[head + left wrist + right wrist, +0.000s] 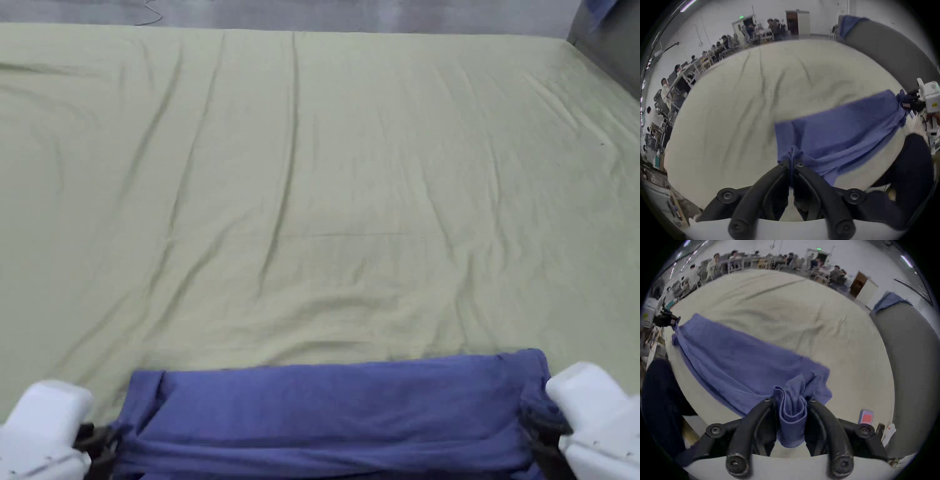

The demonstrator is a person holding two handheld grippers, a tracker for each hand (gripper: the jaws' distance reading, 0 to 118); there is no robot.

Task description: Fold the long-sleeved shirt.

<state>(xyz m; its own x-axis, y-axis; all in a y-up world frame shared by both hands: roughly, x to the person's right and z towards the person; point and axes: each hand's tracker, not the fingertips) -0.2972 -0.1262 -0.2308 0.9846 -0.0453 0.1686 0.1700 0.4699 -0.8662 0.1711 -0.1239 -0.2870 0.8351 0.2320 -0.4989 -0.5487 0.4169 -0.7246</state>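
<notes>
Head view frames a wide bed (pixel 325 156) covered by a pale green sheet, and the blue long-sleeved shirt (pixel 337 412) is seen stretched along its near edge, close to the person. The shirt's long axis is laid left to right across the view, parallel to that edge; which end is collar and which is hem cannot be told. It is held at both ends. At the left end, a thin pinch of fabric is clamped by the left claw (pixel 791 164), whose jaws are pressed nearly together on it. At the right end, a thick rolled bunch of cloth is gripped by the right claw (pixel 791 400), whose jaws are kept somewhat apart by the bulk between them. Trouble could be caused by that uneven hold: the thin left pinch might be pulled free if the span is tensioned, and the bunched right end might be laid down creased, so that the fold would be skewed.
</notes>
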